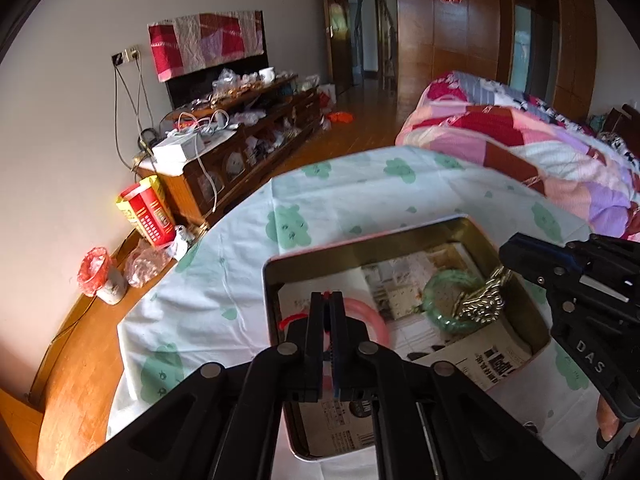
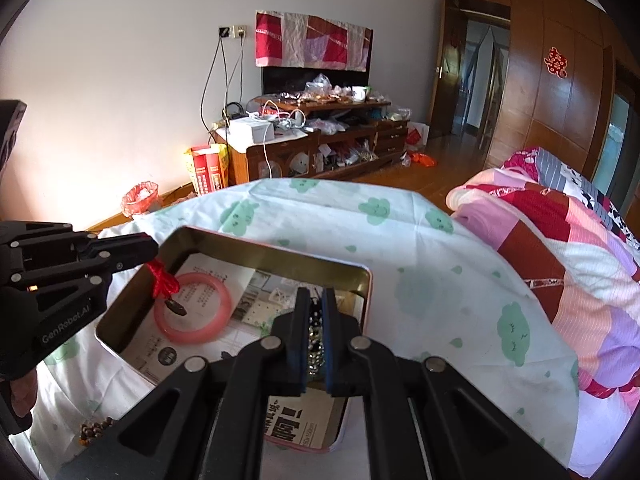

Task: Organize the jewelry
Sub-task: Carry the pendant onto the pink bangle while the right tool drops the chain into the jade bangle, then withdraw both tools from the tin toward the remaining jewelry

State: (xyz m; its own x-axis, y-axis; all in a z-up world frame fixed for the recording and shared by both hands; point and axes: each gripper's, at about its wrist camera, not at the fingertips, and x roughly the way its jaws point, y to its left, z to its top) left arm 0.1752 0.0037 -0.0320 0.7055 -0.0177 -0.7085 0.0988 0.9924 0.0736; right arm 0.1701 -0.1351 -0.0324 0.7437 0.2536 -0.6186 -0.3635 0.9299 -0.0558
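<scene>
An open metal tin [image 1: 276, 280] [image 2: 280, 254] lined with printed paper sits on the cloud-print cloth. Inside lie a pink bangle [image 1: 374, 318] [image 2: 224, 316] and a green bangle [image 1: 436, 284]. My left gripper [image 1: 328, 300] [image 2: 154, 252] is shut on a red cord [image 2: 162, 282] with a dark pendant [image 2: 178, 309], which hangs over the pink bangle. My right gripper [image 2: 314, 296] [image 1: 506, 258] is shut on a gold chain [image 1: 482, 300] [image 2: 316, 344], which dangles onto the green bangle.
A string of brown beads [image 2: 96, 430] lies on the cloth [image 1: 360, 188] at the near left of the tin. A quilt-covered bed [image 2: 560, 240] is to the right. A cluttered wooden cabinet [image 2: 320, 140] stands by the far wall.
</scene>
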